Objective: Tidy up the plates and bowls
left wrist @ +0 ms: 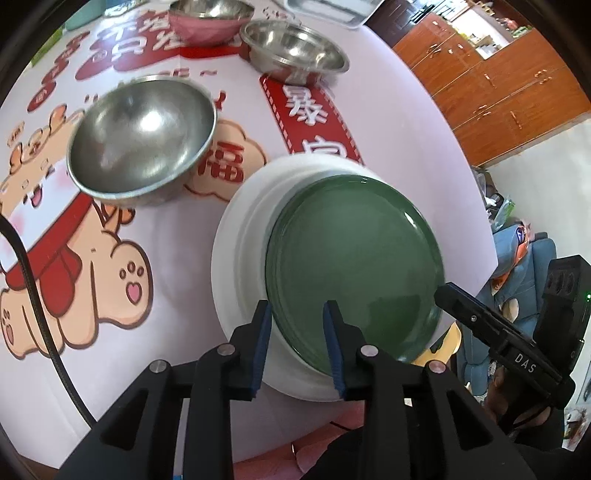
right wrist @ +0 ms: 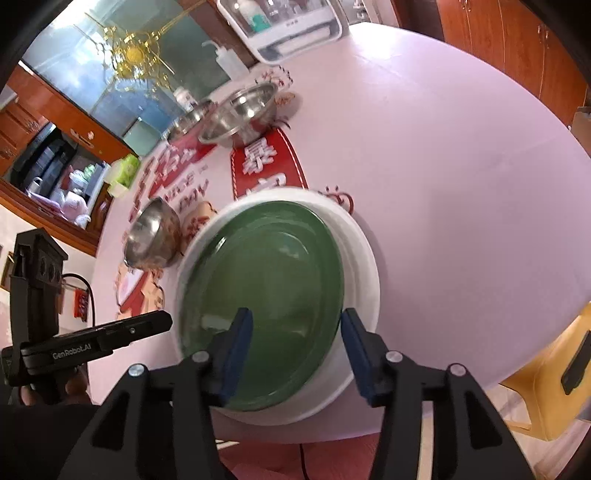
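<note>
Nearest the left wrist camera, the left gripper (left wrist: pixel 297 345) hung over the near edge of a green plate (left wrist: pixel 354 269). Its blue pads stood a little apart, one on each side of the plate's near left rim, and a gap showed between pads and rim, so it gripped nothing. The green plate sat on a stack of white plates (left wrist: pixel 240 254) near the front edge of a round surface (left wrist: pixel 406 147) covered in pale pink cloth with a cartoon bear and red lettering.

In the right wrist view, the right gripper (right wrist: pixel 295 350) was also over the near edge of the green plate (right wrist: pixel 266 280), its jaws wide apart and clear of the rim, holding nothing. The white plates (right wrist: pixel 364 280) showed as a rim around the green one.

Just behind and to the left of the stack stood a steel bowl (left wrist: pixel 142 138), upright and empty. Farther back sat a second steel bowl (left wrist: pixel 293 50), and beyond it a pink bowl (left wrist: pixel 207 20) with a steel inside. At the far edge was a white appliance (right wrist: pixel 291 26).
</note>
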Available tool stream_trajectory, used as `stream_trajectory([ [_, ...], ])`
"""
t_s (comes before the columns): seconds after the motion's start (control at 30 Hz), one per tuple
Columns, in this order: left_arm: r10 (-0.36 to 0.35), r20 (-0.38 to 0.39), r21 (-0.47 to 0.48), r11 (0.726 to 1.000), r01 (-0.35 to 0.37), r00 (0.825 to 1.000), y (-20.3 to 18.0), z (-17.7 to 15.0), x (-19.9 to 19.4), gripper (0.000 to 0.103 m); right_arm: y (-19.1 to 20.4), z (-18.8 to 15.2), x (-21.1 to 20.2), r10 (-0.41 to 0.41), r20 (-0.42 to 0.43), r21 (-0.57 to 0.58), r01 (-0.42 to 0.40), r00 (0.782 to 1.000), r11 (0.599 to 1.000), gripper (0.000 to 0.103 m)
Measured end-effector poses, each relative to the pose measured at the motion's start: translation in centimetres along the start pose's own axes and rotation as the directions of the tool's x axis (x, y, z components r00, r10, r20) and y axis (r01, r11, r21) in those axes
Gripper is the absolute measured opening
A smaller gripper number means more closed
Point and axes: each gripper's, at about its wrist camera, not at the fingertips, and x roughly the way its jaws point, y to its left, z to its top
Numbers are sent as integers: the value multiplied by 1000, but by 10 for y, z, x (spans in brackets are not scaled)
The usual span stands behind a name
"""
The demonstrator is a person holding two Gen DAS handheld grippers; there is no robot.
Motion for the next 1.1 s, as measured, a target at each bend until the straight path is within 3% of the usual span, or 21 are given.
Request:
stream_trajectory([
  [0.4, -7, 72, 51, 999, 4, 997, -14, 6, -28, 32, 16, 6, -18, 11, 79, -27, -8, 997, 1000, 62],
  [0.6, -6, 109, 35, 999, 3, 994, -19, 13, -40, 43, 21, 14, -23, 7, 84, -54, -2, 996, 999, 63],
  [0.73, 14, 117, 8, 1000, -15, 993, -21, 20, -47, 58, 22, 23, -26, 12, 91, -70, -6, 996, 998, 63],
  [1.1, 80, 155, -79, 994, -68, 985, -31, 46, -56, 72, 22, 62, -29, 29, 69, -159, -18, 997, 987, 69],
])
